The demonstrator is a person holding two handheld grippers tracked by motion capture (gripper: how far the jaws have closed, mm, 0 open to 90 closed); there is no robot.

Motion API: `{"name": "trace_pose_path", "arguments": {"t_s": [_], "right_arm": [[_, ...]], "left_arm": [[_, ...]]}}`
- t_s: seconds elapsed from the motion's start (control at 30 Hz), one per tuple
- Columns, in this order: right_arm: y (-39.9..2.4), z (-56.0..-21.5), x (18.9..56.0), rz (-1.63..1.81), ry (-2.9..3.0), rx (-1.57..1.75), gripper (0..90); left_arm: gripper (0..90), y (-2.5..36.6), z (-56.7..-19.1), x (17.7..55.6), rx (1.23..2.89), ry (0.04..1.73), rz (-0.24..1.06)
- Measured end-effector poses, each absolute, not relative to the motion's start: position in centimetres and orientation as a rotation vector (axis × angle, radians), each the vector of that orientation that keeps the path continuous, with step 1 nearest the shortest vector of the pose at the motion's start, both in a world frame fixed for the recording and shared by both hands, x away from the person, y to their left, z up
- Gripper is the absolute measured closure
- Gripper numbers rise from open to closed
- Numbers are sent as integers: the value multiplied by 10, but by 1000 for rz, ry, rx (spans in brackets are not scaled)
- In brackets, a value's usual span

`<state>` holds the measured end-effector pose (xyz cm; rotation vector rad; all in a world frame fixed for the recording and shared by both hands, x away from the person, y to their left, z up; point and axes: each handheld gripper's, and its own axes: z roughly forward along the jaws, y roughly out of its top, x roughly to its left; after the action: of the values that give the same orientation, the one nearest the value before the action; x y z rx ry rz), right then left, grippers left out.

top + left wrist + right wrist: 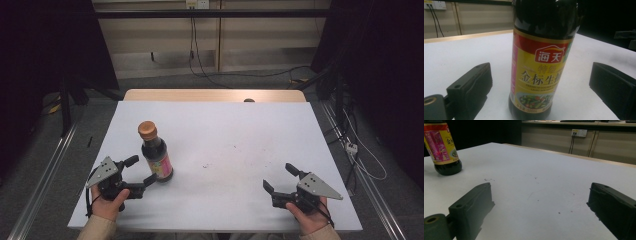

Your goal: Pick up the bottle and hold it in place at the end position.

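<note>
Dark glass soy sauce bottle with an orange-brown cap and a yellow-and-red label stands upright on the white-topped desk, on the left half, clear of every edge. Your left tongs sit just left of the bottle at its lower body, spread wide, one jaw on each side of the bottle. In the left gripper view the bottle stands between the two black jaws with bare desk showing on both sides of it, so no squeeze on the glass. In the high view the nearer jaw tip sits right at the bottle base; can't tell whether it touches. Your left hand holds that tool low, just off the desk, down-left of the bottle. Your right tongs are well away to the right of the bottle, near the front edge of the desk, also spread wide with nothing between the jaws. From the right gripper view the bottle stands far off at the upper left, with bare, lightly speckled desk between it and those jaws. Your right hand grips that tool from below, far right of the bottle.
</note>
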<state>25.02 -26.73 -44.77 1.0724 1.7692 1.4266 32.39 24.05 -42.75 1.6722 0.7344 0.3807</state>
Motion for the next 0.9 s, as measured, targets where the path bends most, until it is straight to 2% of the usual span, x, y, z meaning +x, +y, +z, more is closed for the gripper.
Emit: {"name": "trace_pose_path", "arguments": {"t_s": [0.53, 0.73, 0.9], "right_arm": [[-268, -448, 252, 1429, 1773, 1079, 54], [-267, -448, 251, 1431, 1771, 1075, 57], [-266, -448, 252, 1433, 1772, 1074, 60]], "left_arm": [[34, 238, -426, 325, 1682, 723, 384], [34, 239, -421, 325, 1672, 759, 449], [35, 239, -417, 327, 1665, 788, 446]]}}
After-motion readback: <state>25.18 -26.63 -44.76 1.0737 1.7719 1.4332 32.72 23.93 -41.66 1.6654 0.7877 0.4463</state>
